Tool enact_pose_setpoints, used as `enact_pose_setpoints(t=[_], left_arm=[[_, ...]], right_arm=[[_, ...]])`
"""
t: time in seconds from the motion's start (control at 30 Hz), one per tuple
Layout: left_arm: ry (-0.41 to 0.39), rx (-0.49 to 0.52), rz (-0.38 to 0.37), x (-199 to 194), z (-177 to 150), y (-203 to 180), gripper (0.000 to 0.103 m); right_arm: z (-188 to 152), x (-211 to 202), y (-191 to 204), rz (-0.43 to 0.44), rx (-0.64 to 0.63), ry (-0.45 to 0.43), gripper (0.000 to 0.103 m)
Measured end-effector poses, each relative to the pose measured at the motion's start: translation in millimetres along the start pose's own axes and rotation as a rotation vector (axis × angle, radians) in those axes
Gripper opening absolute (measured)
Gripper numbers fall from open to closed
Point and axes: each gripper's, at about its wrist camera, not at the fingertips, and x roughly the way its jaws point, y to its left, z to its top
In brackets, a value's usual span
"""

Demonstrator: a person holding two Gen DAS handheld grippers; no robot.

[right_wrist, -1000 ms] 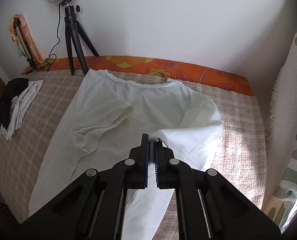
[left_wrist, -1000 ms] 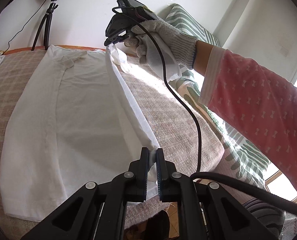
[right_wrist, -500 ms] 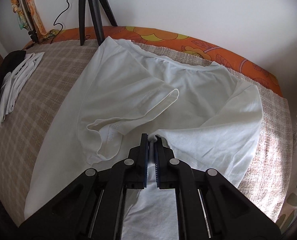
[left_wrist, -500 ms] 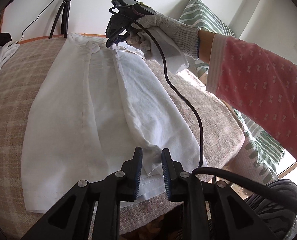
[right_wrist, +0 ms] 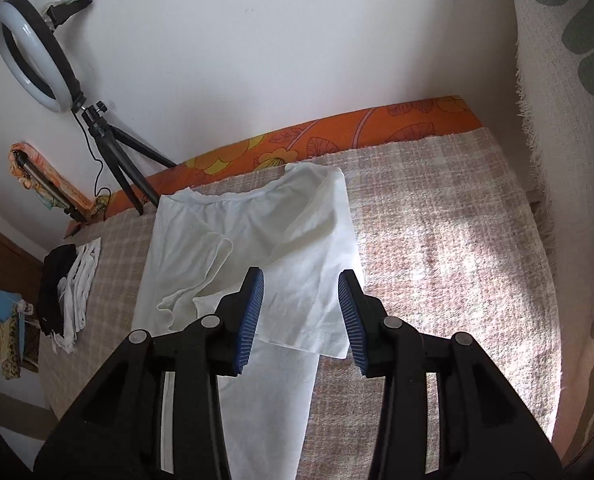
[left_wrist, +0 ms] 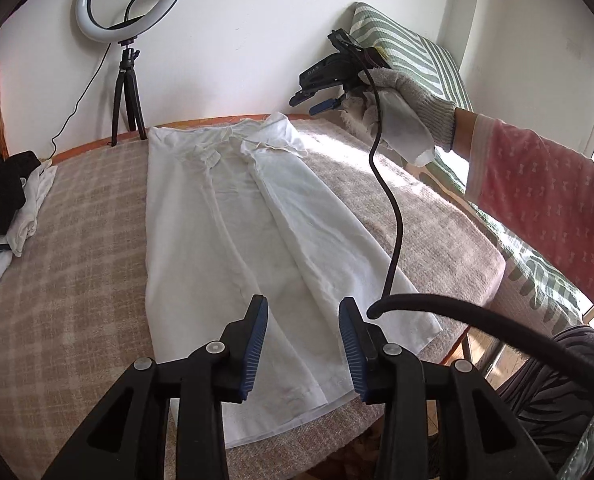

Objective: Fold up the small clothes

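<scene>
At the far left, a pile (left_wrist: 9, 204) of black and white clothes sits on the checked blanket (left_wrist: 77, 280), well apart from the shirt. Behind it a ring light (left_wrist: 133, 0) stands on a small black tripod (left_wrist: 127, 92) near the white wall. The white shirt (left_wrist: 233, 220) lies flat in the middle of the blanket, long and thin, with its collar at the far end close to the tripod. Both of its sides are folded in toward the middle, and 1 short sleeve lies on top. The left gripper (left_wrist: 303, 344) hangs over the near end of the shirt. Its 2 fingers (left_wrist: 253, 344) are spread and opening, and they pinch nothing; the shirt is only seen below the gap. A black cable (left_wrist: 393, 208) curves up from it to the right gripper (left_wrist: 317, 102), which is up in the air past the far right corner of the shirt. A gloved hand (left_wrist: 409, 108) holds it, with a pink sleeve (left_wrist: 549, 196) behind. From its own camera, the right gripper (right_wrist: 301, 316) looks down at the folded sleeve. Its fingers (right_wrist: 351, 320) are spread and opening too, with nothing held between them. At the far right hangs a cloth (right_wrist: 569, 80) with green shapes, and an orange flower strip (right_wrist: 337, 132) runs along the wall.
</scene>
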Motion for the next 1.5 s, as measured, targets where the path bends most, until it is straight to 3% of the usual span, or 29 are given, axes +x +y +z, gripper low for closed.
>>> enact_pose_setpoints(t=[0.13,0.43,0.53,0.6,0.67,0.73,0.83,0.87,0.97,1.03,1.1,1.17,1.33,1.5], left_arm=[[-0.008,0.012,0.015,11.1,4.9,7.6,0.037],[0.040,-0.035,0.009,27.2,-5.2,18.9,0.036],[0.038,-0.046,0.003,27.4,-5.5,20.7,0.036],[0.036,-0.045,0.002,26.1,-6.0,20.5,0.035],[0.029,-0.042,0.006,23.5,-6.5,20.0,0.035],[0.020,-0.038,0.011,20.5,-6.3,20.9,0.035],[0.016,-0.045,0.007,18.6,-6.4,24.5,0.035],[0.017,-0.048,0.007,18.9,-7.1,24.4,0.035],[0.023,-0.052,0.001,20.5,-7.5,24.3,0.035],[0.023,-0.047,0.000,20.3,-7.3,23.5,0.035],[0.021,-0.040,0.001,20.0,-6.8,22.1,0.035],[0.023,-0.037,0.002,20.3,-6.5,22.0,0.035],[0.024,-0.047,-0.002,20.4,-6.9,23.8,0.034],[0.018,-0.044,-0.002,18.4,-7.5,23.2,0.034]], right_arm=[[-0.6,19.3,-22.9,-0.026,0.044,0.015,0.058],[-18.8,49.6,-23.1,-0.014,0.015,0.069,0.059],[-20.1,48.3,-8.3,-0.002,-0.031,0.081,0.048],[-19.8,55.8,0.0,-0.048,-0.066,0.122,0.043],[-18.8,62.2,3.9,-0.105,-0.082,0.143,0.029],[-16.8,60.6,3.6,-0.091,-0.068,0.131,0.023],[-15.8,49.0,2.4,-0.087,-0.052,0.078,0.027],[-15.6,48.9,1.1,-0.092,-0.041,0.086,0.034],[-19.2,52.7,0.7,-0.059,-0.030,0.121,0.034],[-21.7,58.1,5.2,-0.085,-0.059,0.139,0.034],[-24.3,64.7,6.6,-0.115,-0.069,0.155,0.028],[-25.8,67.0,7.3,-0.102,-0.066,0.161,0.010],[-22.5,50.8,8.2,-0.067,-0.047,0.115,0.004],[-19.3,39.6,11.9,-0.093,-0.067,0.104,0.007]])
